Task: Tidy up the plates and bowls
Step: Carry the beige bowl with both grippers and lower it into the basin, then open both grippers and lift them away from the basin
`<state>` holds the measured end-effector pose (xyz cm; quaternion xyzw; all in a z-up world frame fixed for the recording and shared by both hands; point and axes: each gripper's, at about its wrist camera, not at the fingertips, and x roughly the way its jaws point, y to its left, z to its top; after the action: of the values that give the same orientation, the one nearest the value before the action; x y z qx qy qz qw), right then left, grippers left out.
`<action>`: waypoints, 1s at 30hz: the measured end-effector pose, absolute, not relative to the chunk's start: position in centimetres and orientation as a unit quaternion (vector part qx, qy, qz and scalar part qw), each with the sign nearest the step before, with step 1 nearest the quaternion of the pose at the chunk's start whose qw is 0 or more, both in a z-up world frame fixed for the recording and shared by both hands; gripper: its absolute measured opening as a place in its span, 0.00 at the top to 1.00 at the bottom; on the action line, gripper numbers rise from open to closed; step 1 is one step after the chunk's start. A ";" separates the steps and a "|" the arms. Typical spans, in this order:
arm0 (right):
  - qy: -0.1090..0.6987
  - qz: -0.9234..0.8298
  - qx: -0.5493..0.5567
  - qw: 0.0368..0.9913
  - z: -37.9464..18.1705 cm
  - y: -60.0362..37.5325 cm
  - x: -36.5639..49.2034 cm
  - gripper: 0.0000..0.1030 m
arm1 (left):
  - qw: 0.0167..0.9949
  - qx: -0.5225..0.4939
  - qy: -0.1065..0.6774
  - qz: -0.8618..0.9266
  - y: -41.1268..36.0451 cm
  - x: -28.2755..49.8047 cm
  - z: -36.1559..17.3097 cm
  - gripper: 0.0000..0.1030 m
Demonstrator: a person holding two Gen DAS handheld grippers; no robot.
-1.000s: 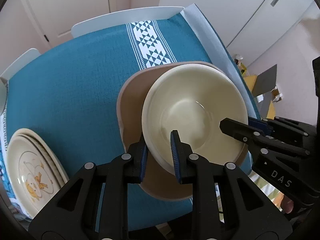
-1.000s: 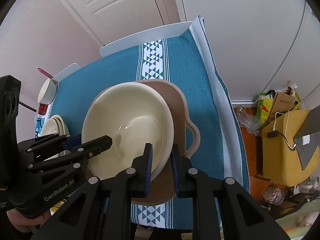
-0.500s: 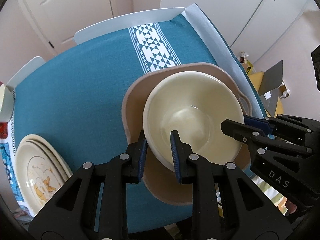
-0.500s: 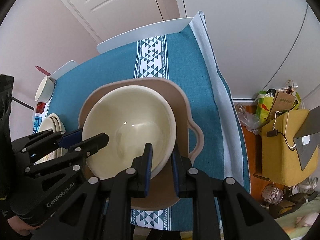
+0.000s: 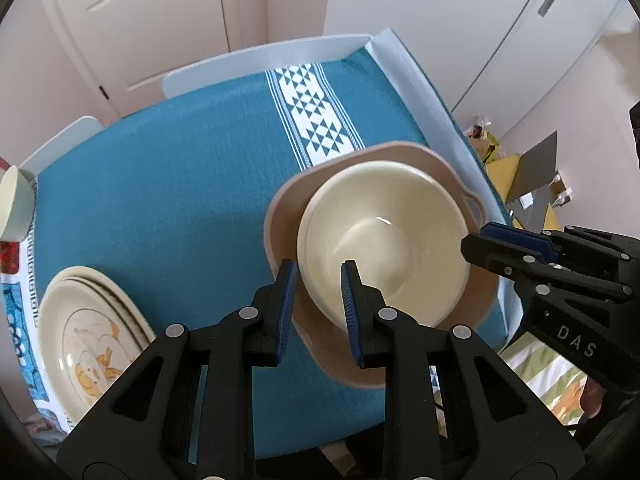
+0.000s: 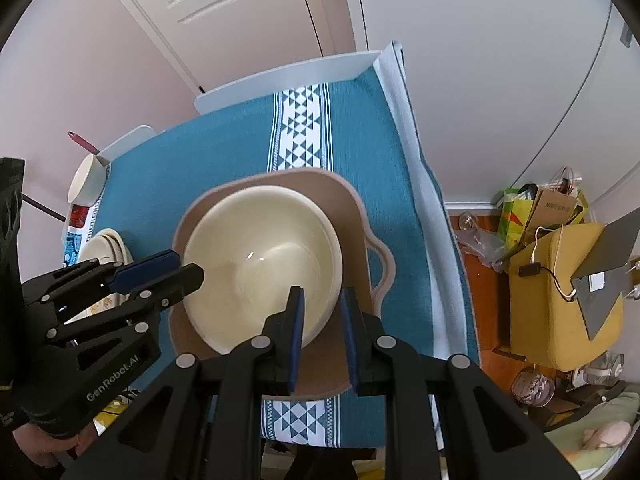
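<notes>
A small pale room around a cloth-covered table.

Pinkish walls (image 6: 80, 60) and a white panelled door (image 6: 240, 12) stand at 12 o'clock. A teal cloth (image 5: 180, 200) with a white patterned band (image 5: 312, 120) covers the table. White cupboards (image 5: 460, 20) rise at 1 o'clock. At 3 o'clock, on a wooden floor (image 6: 480, 300), sits a yellow seat (image 6: 560, 304) among bags (image 6: 536, 212). Daylight is soft and even.

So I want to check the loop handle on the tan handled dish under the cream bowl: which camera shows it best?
The right wrist view: the tan handled dish's loop handle shows whole, open against the teal tablecloth. In the left wrist view the handle is small, squeezed between the cream bowl and the right gripper.
</notes>
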<state>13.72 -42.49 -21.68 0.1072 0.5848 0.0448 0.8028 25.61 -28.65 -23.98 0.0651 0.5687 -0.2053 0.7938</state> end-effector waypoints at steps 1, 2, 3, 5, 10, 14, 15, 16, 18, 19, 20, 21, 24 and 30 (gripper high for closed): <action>0.582 0.044 0.108 0.805 -21.2 -42.6 13.6 0.84 | 0.797 0.062 0.565 -0.205 -28.3 25.5 -23.4 0.81; 0.578 0.044 0.109 0.808 -20.8 -42.6 13.5 0.84 | 0.801 0.058 0.560 -0.205 -27.9 25.4 -22.7 0.81; 0.571 0.046 0.112 0.812 -20.2 -42.7 13.5 0.84 | 0.805 0.053 0.554 -0.205 -27.4 25.3 -21.9 0.81; 0.555 0.057 0.114 0.822 -18.5 -42.5 13.5 0.84 | 0.817 0.041 0.541 -0.197 -25.9 25.1 -20.0 0.81; 0.501 0.100 0.102 0.853 -13.4 -40.7 14.5 0.83 | 0.856 -0.004 0.491 -0.159 -20.5 24.5 -14.3 0.81; 0.458 0.158 0.075 0.871 -9.6 -37.6 16.2 0.78 | 0.885 -0.034 0.451 -0.108 -15.4 24.0 -10.6 0.81; 0.453 0.167 0.069 0.873 -9.1 -36.9 16.6 0.68 | 0.890 -0.039 0.445 -0.094 -14.1 24.0 -10.1 0.81; 0.445 0.183 0.061 0.875 -8.5 -35.6 17.2 0.61 | 0.893 -0.045 0.440 -0.080 -12.7 24.0 -9.6 0.81; 0.431 0.213 0.052 0.875 -7.8 -33.4 18.1 0.30 | 0.897 -0.058 0.436 -0.052 -10.0 24.3 -9.4 0.79; 0.426 0.228 0.047 0.874 -7.5 -32.0 18.7 0.25 | 0.895 -0.067 0.439 -0.039 -8.7 24.5 -9.5 0.78; 0.421 0.241 0.039 0.874 -7.3 -30.4 19.4 0.19 | 0.893 -0.075 0.442 -0.032 -7.8 24.7 -9.8 0.77; 0.417 0.248 0.035 0.874 -7.3 -29.4 19.8 0.18 | 0.890 -0.091 0.447 -0.026 -6.1 25.0 -10.2 0.77; 0.406 0.285 0.029 0.868 -7.5 -25.0 21.8 0.08 | 0.876 -0.134 0.464 -0.010 -1.6 26.2 -12.0 0.73; 0.425 0.329 0.029 0.843 -9.8 -17.0 26.2 0.04 | 0.867 -0.184 0.461 0.043 5.6 27.9 -14.8 0.04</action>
<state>26.24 -16.95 -9.83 0.0292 0.4250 0.3291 0.8428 27.91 5.57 -14.79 -0.1839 0.4614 0.0431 0.8668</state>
